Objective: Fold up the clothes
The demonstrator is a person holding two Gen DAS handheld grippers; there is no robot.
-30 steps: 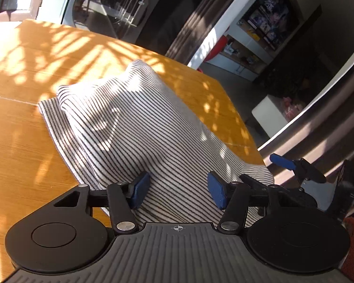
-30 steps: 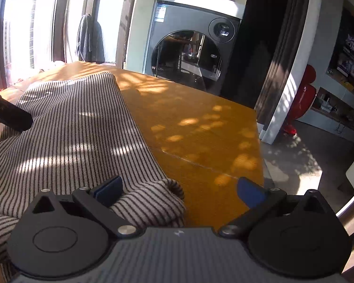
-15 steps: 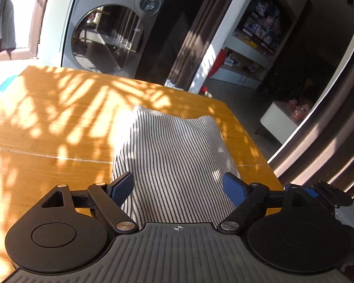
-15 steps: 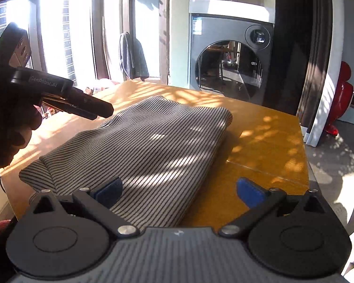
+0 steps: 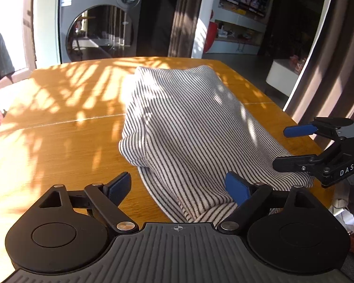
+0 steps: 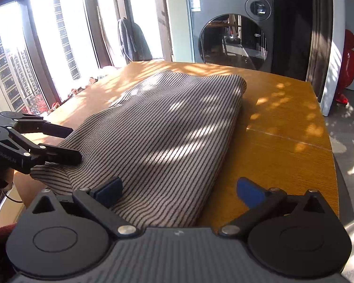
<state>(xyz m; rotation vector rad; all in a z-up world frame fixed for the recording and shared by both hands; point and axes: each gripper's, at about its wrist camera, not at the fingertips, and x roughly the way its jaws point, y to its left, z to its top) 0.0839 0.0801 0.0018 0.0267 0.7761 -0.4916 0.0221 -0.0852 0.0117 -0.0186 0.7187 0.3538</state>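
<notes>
A black-and-white striped garment [image 5: 195,127] lies folded on the wooden table [image 5: 59,136]; it also shows in the right wrist view [image 6: 167,132]. My left gripper [image 5: 177,188] is open, its jaws wide apart over the garment's near corner. My right gripper [image 6: 179,188] is open over the garment's near edge, holding nothing. The right gripper also shows in the left wrist view [image 5: 318,146] at the garment's right side, and the left gripper in the right wrist view [image 6: 59,141] at its left corner.
A grey front-loading washing machine [image 5: 99,23] stands behind the table. Large windows [image 6: 47,47] are at the left, with a dark cloth [image 6: 129,37] hanging there. Curtains [image 5: 330,47] and shelves are to the right, beyond the table edge [image 6: 328,141].
Both grippers have pulled back from the garment, which now lies flat and folded. The left gripper's jaws have opened wider.
</notes>
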